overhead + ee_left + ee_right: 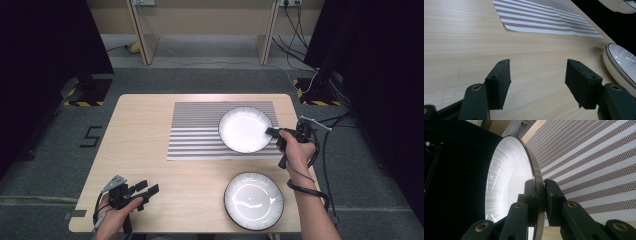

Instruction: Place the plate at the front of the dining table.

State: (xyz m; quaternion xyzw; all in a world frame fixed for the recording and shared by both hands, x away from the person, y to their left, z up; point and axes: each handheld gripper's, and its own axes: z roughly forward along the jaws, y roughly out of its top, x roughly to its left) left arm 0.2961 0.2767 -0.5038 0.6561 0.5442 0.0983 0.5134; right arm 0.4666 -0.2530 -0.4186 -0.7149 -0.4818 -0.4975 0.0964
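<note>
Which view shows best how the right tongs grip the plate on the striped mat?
The right gripper view: the right tongs pinch the rim of the plate, one jaw on each side. The high view shows the whole plate on the striped mat. The left gripper view catches an edge of it.
</note>
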